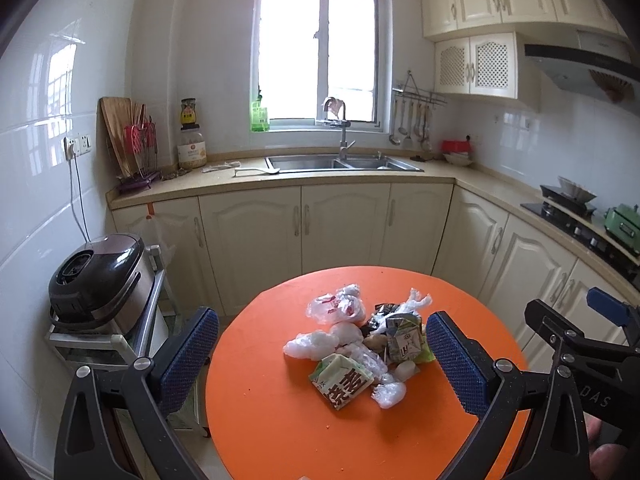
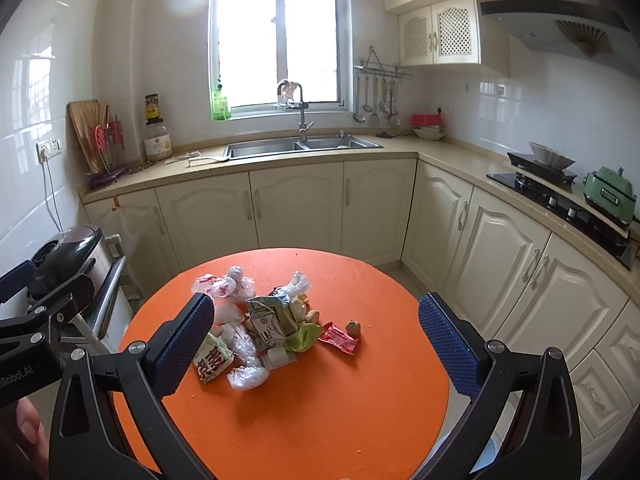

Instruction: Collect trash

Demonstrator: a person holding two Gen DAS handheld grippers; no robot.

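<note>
A heap of trash lies mid-way across the round orange table [image 1: 280,420] [image 2: 320,420]: crumpled clear plastic bags [image 1: 336,306] [image 2: 226,284], a green-and-white wrapper with red print [image 1: 342,384] [image 2: 212,358], a crushed grey carton [image 1: 404,338] [image 2: 266,322], a red wrapper [image 2: 339,338] and a small brown scrap [image 2: 353,327]. My left gripper [image 1: 320,360] hangs open above the near side of the heap, nothing between its blue pads. My right gripper [image 2: 316,344] is also open and empty, held over the same heap. The right gripper [image 1: 580,332] shows at the right edge of the left wrist view.
A rice cooker [image 1: 100,276] sits on a metal rack left of the table. Cream cabinets [image 1: 300,224] and a counter with a double sink [image 1: 340,163] run behind. A stove [image 2: 560,196] and green appliance [image 2: 610,192] stand at right. A person's thumb [image 2: 28,428] shows.
</note>
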